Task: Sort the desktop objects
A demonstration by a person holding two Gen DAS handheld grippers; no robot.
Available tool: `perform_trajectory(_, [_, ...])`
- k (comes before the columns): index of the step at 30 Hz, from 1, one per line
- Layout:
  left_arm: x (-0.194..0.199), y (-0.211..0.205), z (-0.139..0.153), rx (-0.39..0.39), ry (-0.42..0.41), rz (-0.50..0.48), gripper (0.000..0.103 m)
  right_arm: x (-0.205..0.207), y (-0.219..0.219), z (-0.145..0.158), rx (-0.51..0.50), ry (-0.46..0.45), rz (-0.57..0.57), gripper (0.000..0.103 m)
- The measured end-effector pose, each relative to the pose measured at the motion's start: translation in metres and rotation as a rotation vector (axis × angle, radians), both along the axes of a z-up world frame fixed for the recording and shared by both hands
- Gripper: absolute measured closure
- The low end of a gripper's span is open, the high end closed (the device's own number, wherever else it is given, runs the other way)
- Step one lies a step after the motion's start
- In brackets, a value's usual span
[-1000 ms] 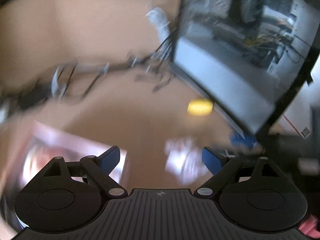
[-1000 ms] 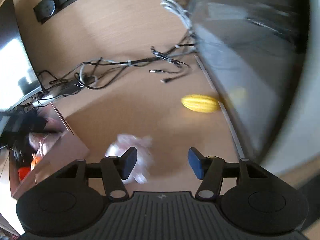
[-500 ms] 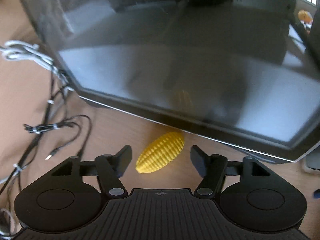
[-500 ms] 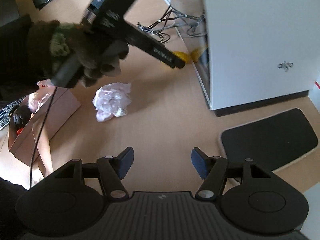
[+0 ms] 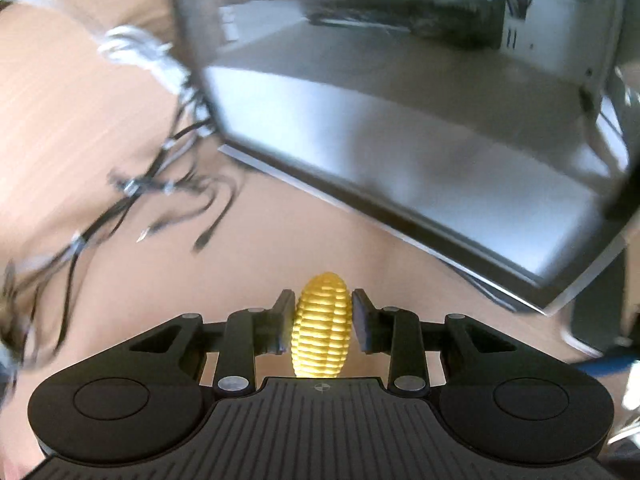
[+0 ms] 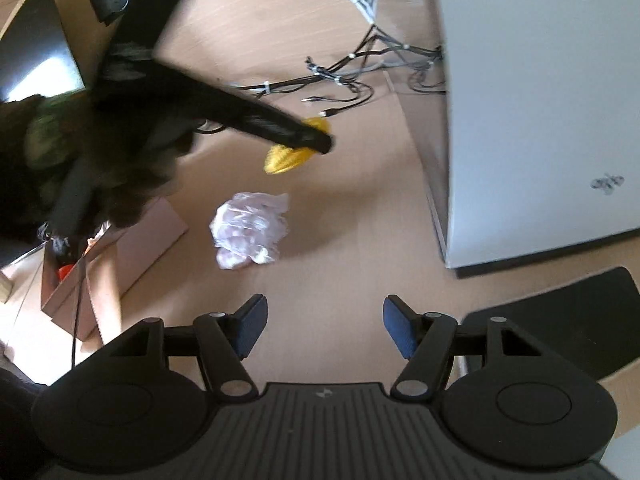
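A yellow toy corn cob (image 5: 322,326) stands between the fingers of my left gripper (image 5: 322,322), which is shut on it above the wooden desk. The right wrist view shows the same corn cob (image 6: 290,152) from the side, held by the left gripper (image 6: 308,136) in a gloved hand (image 6: 100,168). A crumpled pinkish plastic bag (image 6: 250,230) lies on the desk ahead of my right gripper (image 6: 324,326), which is open with nothing between its fingers.
A white computer case (image 6: 536,112) with a glass side (image 5: 400,120) stands at the right. Loose cables (image 6: 352,72) trail beside it. An open cardboard box (image 6: 104,264) holding small items sits at the left. A black mouse pad (image 6: 560,320) lies at the right.
My left gripper has shut on the corn cob and lifted it away from the computer case, toward the left. The right gripper has stayed open.
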State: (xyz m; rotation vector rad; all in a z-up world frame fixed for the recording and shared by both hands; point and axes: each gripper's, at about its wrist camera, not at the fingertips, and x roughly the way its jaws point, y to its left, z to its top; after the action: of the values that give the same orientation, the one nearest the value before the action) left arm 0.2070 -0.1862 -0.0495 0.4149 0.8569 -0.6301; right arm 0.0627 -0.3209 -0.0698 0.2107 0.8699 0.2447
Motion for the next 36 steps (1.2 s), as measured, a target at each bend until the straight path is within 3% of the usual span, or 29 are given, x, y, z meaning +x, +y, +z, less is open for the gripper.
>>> perform_trajectory(4, [-0.049, 0.049, 0.012, -0.048, 0.085, 0.036, 0.069, 0.001, 0.014, 0.004, -0.023, -0.002, 0.031, 0.037])
perform_trajectory(8, [-0.085, 0.077, -0.014, 0.000, 0.184, 0.071, 0.068, 0.011, 0.030, 0.002, -0.001, 0.010, 0.052, 0.036])
perform_trajectory(10, [-0.090, 0.086, -0.023, 0.007, 0.199, 0.112, 0.068, 0.019, 0.037, 0.002, 0.001, 0.012, 0.057, 0.036])
perform_trajectory(14, [-0.084, 0.093, -0.027, 0.005, 0.131, 0.172, 0.065, 0.039, 0.048, 0.007, 0.009, -0.001, 0.070, 0.036])
perform_trajectory(16, [-0.084, 0.095, -0.023, -0.006, 0.098, 0.192, 0.052, 0.046, 0.054, 0.013, -0.006, -0.023, 0.086, 0.036])
perform_trajectory(19, [-0.082, 0.094, -0.012, -0.048, 0.061, 0.189, 0.032, 0.062, 0.056, 0.017, 0.012, -0.037, 0.098, 0.052])
perform_trajectory(21, [-0.077, 0.087, -0.009, -0.061, 0.049, 0.170, 0.025, 0.076, 0.054, 0.017, 0.057, -0.031, 0.093, 0.052])
perform_trajectory(25, [-0.064, 0.066, -0.022, -0.024, 0.016, 0.170, 0.026, 0.106, 0.057, 0.007, 0.110, -0.004, 0.105, 0.052])
perform_trajectory(29, [-0.051, 0.057, -0.034, 0.026, -0.003, 0.206, 0.038, 0.119, 0.060, -0.006, 0.086, 0.014, 0.118, 0.052])
perform_trajectory(36, [-0.050, 0.052, -0.041, 0.027, 0.007, 0.198, 0.051, 0.121, 0.059, -0.019, 0.097, 0.047, 0.176, 0.052])
